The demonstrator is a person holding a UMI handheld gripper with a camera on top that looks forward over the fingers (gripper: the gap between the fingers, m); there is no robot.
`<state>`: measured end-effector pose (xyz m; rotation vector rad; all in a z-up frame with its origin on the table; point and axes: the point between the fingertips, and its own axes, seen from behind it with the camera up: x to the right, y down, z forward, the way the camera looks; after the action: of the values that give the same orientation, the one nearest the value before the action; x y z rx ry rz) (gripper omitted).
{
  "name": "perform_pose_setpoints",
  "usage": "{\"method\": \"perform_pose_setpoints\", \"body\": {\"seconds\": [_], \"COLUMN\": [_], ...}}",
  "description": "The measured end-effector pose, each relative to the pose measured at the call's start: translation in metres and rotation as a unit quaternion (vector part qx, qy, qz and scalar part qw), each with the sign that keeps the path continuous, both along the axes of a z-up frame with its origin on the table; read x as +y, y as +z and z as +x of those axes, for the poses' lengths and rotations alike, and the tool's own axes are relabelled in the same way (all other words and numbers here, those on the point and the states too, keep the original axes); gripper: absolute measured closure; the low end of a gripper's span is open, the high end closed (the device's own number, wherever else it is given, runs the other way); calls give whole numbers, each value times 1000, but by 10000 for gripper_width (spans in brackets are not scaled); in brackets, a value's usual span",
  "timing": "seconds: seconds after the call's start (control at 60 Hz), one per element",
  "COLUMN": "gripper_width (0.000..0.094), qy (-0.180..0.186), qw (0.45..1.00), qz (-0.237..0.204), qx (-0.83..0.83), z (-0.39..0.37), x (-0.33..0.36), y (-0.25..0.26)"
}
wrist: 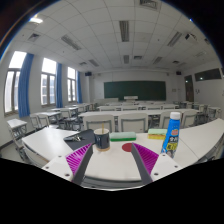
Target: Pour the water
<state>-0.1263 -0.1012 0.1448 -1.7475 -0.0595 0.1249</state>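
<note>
A dark cup with a pale band stands on the white desk, just ahead of my left finger. A tall white bottle with a blue cap and coloured label stands on the desk beyond and to the right of my right finger. My gripper hovers over the desk, open and empty, its purple pads spread wide. A small red round thing lies on the desk between the fingers, further ahead.
A yellow-green box lies beside the bottle. Rows of white desks and chairs fill the classroom beyond, with a green blackboard on the far wall and windows at the left.
</note>
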Motion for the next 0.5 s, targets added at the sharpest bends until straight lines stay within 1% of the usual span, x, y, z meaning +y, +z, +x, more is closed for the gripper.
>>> {"method": "perform_pose_setpoints", "body": {"seconds": [0.1,0.2,0.35,0.433,0.5], "gripper_width": [97,95,96,101,99], "qy": [-11,-33,-99,-141,-162], "qw": [1000,999,995,990,987], "qz": [-1,5,20,17,16], "qx": [2,-3,-17,-8,-14], "z": [11,42,115,154,180], "x": [-3,-7,-2,17,39], "y": [-2,-1,-1,-11,-20]}}
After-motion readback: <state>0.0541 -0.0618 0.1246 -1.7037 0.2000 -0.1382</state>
